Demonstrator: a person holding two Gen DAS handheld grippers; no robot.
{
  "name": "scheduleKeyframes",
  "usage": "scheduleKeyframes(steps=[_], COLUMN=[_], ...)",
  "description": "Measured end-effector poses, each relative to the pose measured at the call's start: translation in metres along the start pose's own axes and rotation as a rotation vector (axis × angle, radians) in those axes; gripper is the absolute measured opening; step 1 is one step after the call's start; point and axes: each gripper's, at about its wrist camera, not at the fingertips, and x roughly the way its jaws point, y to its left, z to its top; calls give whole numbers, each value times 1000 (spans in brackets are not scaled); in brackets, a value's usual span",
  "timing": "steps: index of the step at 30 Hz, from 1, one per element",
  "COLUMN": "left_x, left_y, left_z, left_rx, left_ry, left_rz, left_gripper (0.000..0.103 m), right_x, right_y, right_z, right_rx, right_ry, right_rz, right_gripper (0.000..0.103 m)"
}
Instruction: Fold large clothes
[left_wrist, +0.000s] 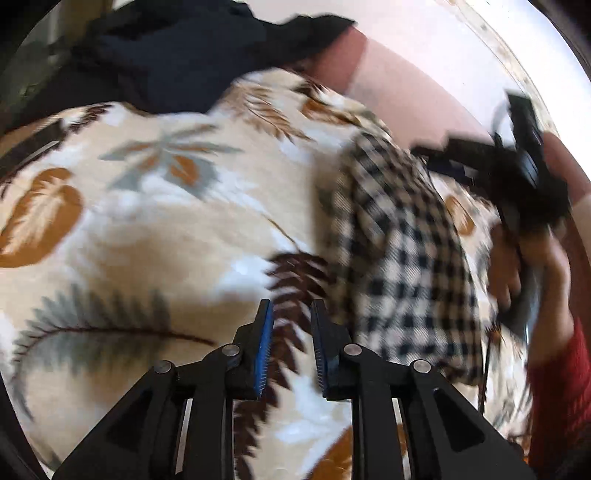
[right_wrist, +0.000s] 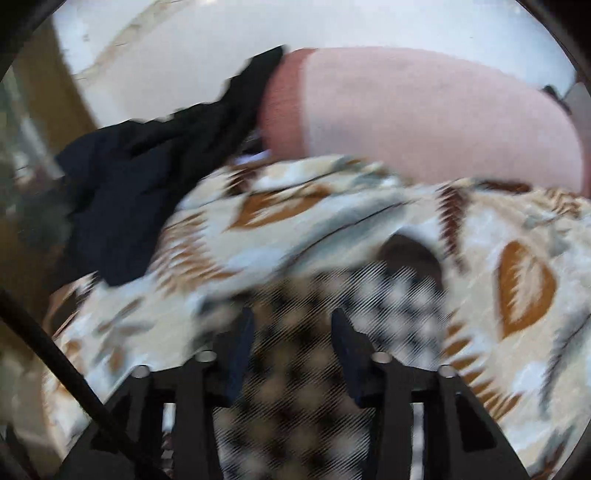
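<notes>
A black-and-cream checked garment (left_wrist: 402, 258) lies bunched on a leaf-print blanket (left_wrist: 155, 206), right of centre in the left wrist view. My left gripper (left_wrist: 291, 310) is open and empty, just above the blanket, left of the garment. My right gripper (left_wrist: 436, 157) reaches in from the right over the garment's far end, held by a hand in a red sleeve. In the right wrist view, which is blurred, my right gripper (right_wrist: 291, 321) is open with the checked garment (right_wrist: 295, 387) between and under its fingers.
A dark navy garment (left_wrist: 177, 59) lies heaped at the blanket's far left; it also shows in the right wrist view (right_wrist: 122, 199). A pink cushion or bolster (right_wrist: 424, 114) runs along the far edge. The leaf-print blanket (right_wrist: 517, 258) covers the surface.
</notes>
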Motion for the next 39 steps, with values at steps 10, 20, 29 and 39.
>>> scheduleKeyframes(steps=[10,20,29,39], left_x=[-12,-14,0,58], left_y=[21,22,2,-39], left_z=[9,8,-1,9], left_rx=[-70,-72,-5,66], left_ry=[-63,-79,-79,-3], left_rz=[3,13,9,-97], left_gripper=[20,27,42,66], right_x=[29,12,-94,-70], right_y=[29,78,20,-147], right_z=[-99,-201,-209,-148], right_rx=[225,46,-69,368], right_ry=[109,245,98,-44], right_rz=[365,428,318,223], right_gripper=[36,36,50,78])
